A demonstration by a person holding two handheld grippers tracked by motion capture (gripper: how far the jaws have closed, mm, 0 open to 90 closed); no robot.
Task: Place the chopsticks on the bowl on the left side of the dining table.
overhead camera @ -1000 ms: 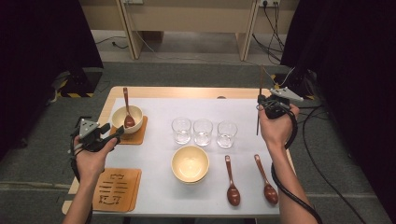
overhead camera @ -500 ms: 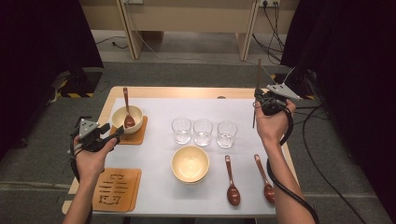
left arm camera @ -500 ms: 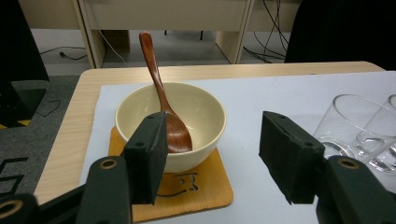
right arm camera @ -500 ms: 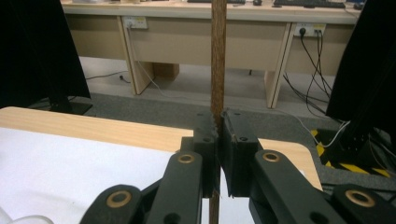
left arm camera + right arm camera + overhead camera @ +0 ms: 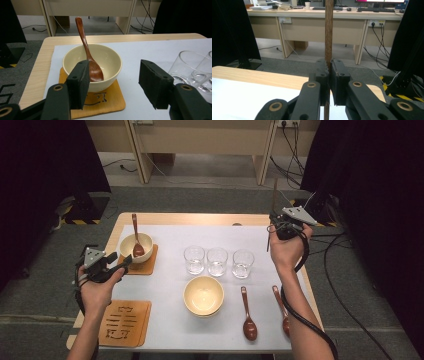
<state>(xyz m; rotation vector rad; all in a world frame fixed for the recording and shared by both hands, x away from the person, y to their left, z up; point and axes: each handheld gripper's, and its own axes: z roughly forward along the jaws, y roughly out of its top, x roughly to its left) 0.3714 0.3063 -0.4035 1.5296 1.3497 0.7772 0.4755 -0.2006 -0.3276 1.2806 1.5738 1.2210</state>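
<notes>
In the high view the right gripper is held up at the right of the frame, above the far right corner of the table. Its jaws are pressed together on a thin brown stick that stands upright, rising above the gripper and poking out just below it. The right gripper view shows the stick running straight up the middle of the frame, pinched between the two black pads.

The left gripper sits at the left of the frame, low over the table edge, with its jaws spread and nothing between them. In the left gripper view it faces a cream bowl on a wooden coaster, with a brown spoon leaning in the bowl, handle up toward the top of the frame.

Across the middle of the high view stand three clear glasses in a row. Below them sits a second bowl, with two more spoons lying to its right. A second coaster lies bare at the lower left.
</notes>
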